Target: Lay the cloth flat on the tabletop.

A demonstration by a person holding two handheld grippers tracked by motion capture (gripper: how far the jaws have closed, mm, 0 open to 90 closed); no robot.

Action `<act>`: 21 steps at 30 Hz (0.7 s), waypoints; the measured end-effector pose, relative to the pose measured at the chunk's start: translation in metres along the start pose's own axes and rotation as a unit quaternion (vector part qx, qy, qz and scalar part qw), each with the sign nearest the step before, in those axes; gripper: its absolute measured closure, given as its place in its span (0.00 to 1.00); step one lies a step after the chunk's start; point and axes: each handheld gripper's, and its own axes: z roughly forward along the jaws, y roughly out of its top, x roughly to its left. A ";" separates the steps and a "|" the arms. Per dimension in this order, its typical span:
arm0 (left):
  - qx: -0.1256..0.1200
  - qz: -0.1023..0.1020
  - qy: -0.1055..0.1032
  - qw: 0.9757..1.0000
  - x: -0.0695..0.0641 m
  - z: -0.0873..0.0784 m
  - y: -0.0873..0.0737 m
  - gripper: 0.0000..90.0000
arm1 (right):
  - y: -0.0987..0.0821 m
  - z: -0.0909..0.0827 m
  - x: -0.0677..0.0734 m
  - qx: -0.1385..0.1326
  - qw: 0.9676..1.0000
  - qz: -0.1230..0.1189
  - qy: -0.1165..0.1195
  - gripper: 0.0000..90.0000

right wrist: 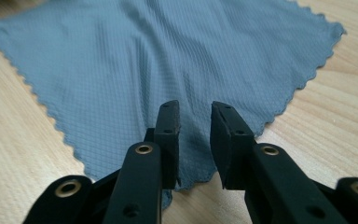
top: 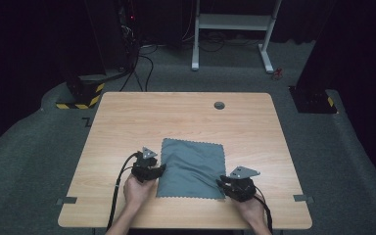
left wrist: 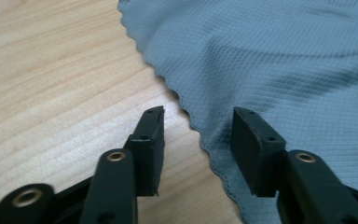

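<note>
High view: you have a grey cloth (top: 192, 168) lying flat on the wooden table (top: 127, 122), near your edge of it and about in the middle between your two hands. Your left gripper (top: 162, 169) is at the left edge of the cloth, and your right gripper (top: 221, 182) is at its near right corner. A small round grey cap (top: 219, 105) sits in the far part of the table, well apart from the cloth.

Left gripper view: your jaws stand apart, with a clear gap between them. The wavy edge of the cloth (left wrist: 279, 60) runs through this gap; one jaw is over bare wood (left wrist: 51, 74), the other over the fabric. The pads do not press on it.

Right gripper view: your jaws are a little apart, and the corner of the cloth (right wrist: 168, 65) lies under and between them. I see a narrow gap, and the pads do not pinch the fabric.

No writing, label or brand can be read on the cloth, on the table or on the grippers.
</note>
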 end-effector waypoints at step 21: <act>-0.020 0.033 0.003 0.999 -0.005 -0.011 -0.016 0.53 | 0.039 0.022 -0.051 0.019 0.996 0.066 -0.056 0.77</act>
